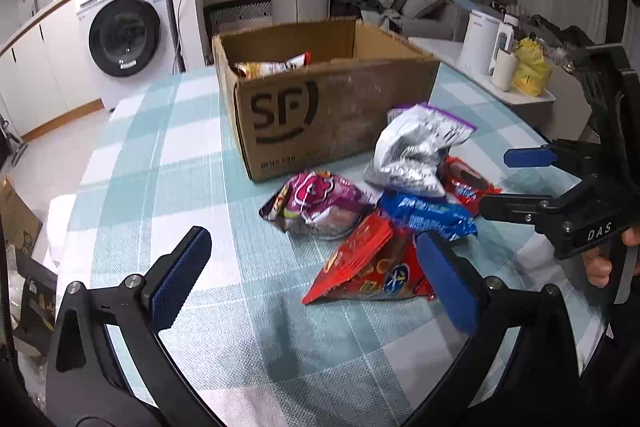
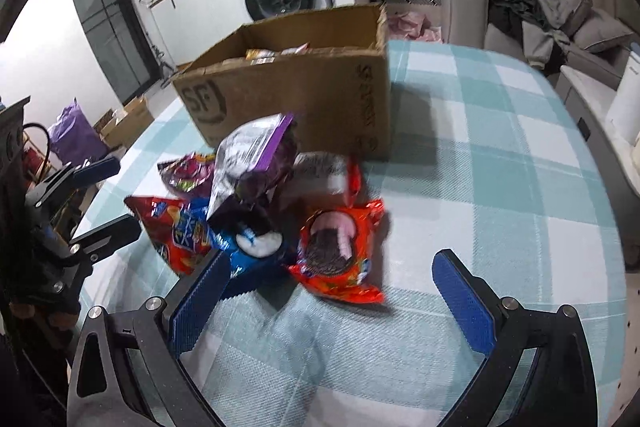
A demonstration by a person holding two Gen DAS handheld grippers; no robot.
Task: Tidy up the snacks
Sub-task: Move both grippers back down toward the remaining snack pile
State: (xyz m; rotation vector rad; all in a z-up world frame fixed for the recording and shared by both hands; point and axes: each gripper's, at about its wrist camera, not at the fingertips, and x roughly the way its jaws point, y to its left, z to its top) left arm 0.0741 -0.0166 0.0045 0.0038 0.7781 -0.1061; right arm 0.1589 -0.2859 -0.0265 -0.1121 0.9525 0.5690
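A: Obs. Cardboard box (image 1: pixel 336 107) stands open-topped on the checked tablecloth (image 1: pixel 168 163), with at least one snack packet (image 1: pixel 272 66) already inside. It reads as the collecting bin.

B: And the loose ones?

A: Five in a heap just in front of the box, touching or overlapping. The silver bag with purple strip (image 1: pixel 416 151) sits highest, crumpled and puffed. Below it lie the blue packet (image 1: pixel 428 215), the orange cookie packet (image 2: pixel 340 251), the red chip bag (image 1: pixel 368 267) and the pink-purple bag (image 1: pixel 316 203).

B: Grippers?

A: Left gripper (image 1: pixel 316 279) has its jaws wide apart, nothing between them, above the cloth at the near edge of the heap. Its right pad (image 1: pixel 448 283) stands in front of the red chip bag; contact cannot be told. Right gripper (image 2: pixel 332 311) is likewise spread and empty, just short of the orange cookie packet.

B: Materials?

A: All glossy film, thin and crinkly, air-filled pillows with crimped ends. Judgement: slippery and easily crushed, so pinch a sealed edge. The box is stiff corrugated board, scuffed on its front. Pads are blue, finely ribbed.
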